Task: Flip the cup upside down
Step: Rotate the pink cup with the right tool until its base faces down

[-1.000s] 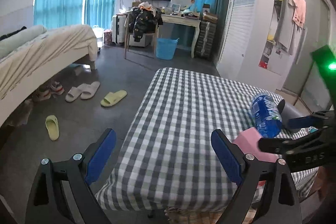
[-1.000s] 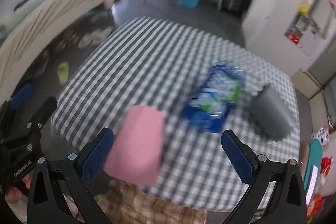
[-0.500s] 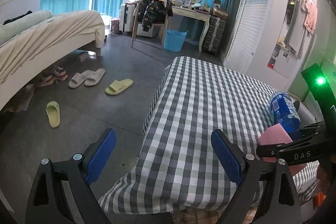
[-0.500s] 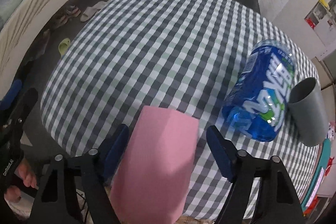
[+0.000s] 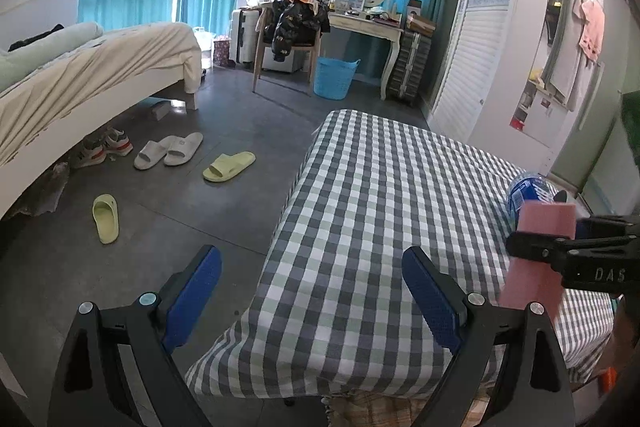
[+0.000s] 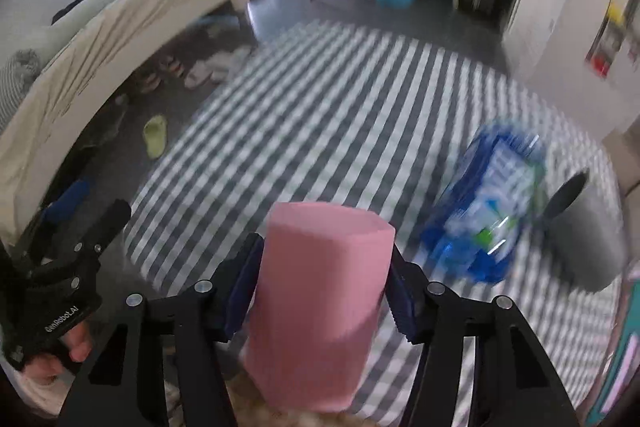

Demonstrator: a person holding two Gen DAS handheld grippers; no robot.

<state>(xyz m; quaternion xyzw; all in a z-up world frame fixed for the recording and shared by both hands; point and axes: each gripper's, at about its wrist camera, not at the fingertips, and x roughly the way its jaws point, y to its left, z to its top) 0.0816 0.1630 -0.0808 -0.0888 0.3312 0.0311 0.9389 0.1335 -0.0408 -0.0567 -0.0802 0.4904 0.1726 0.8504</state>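
Observation:
A pink cup [image 6: 320, 299] is clamped between the blue pads of my right gripper [image 6: 322, 277], near the front edge of the checkered table [image 6: 340, 115]. Its flat closed end faces away from the camera. In the left wrist view the pink cup [image 5: 540, 251] shows at the far right, held by the right gripper [image 5: 576, 251]. My left gripper [image 5: 312, 295] is open and empty, over the table's front left corner [image 5: 352, 227]. It also shows at the left in the right wrist view [image 6: 80, 227].
A blue plastic bottle [image 6: 492, 211] lies on its side at the table's right. A grey cup [image 6: 588, 235] lies on its side beside it. A bed [image 5: 80, 87], slippers [image 5: 168, 151] and a blue basket [image 5: 334, 77] are on the floor beyond.
My right gripper has closed onto the pink cup and lifted it; the view has tilted up. My left gripper has drifted left, still open.

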